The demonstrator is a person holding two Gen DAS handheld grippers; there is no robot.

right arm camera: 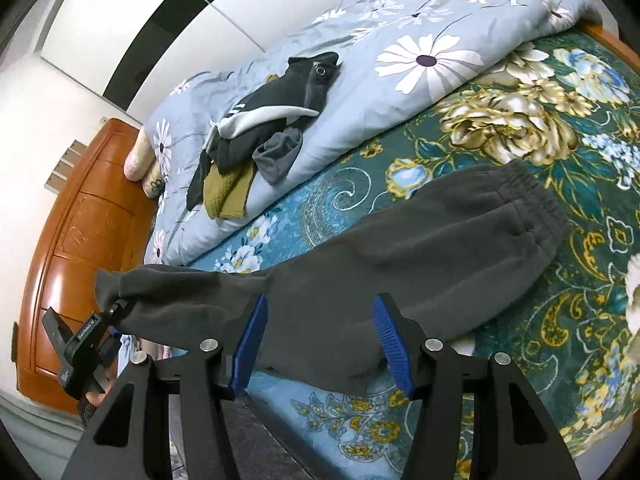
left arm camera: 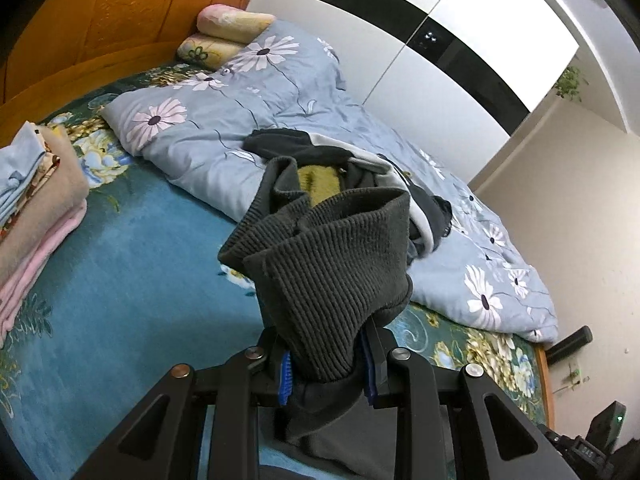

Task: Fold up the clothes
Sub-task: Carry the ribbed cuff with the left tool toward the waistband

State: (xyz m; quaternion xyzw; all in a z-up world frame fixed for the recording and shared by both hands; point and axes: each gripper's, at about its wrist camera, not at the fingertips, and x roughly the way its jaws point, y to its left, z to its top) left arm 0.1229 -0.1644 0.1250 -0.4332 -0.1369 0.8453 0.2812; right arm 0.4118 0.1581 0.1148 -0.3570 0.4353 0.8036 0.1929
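Dark grey sweatpants [right arm camera: 400, 248] lie across the floral bed cover [right arm camera: 520, 128], with the elastic waistband [right arm camera: 532, 192] at the far right. My left gripper [left arm camera: 326, 364] is shut on a ribbed leg cuff [left arm camera: 332, 264], which bunches up above its blue pads [left arm camera: 285, 376]. In the right wrist view that left gripper [right arm camera: 118, 306] holds the leg end lifted off the bed at the left. My right gripper [right arm camera: 320, 340] stands open over the middle of the pants; the cloth spans behind its pads [right arm camera: 248, 340], and no pinch shows.
A heap of dark, white and olive clothes [right arm camera: 272, 120] rests on the flowered quilt [left arm camera: 224, 120]. A folded stack [left arm camera: 36, 200] sits at the bed's left edge. Pillows [left arm camera: 228, 24] and a wooden headboard [left arm camera: 120, 20] close the far end. A wardrobe [left arm camera: 440, 60] runs alongside.
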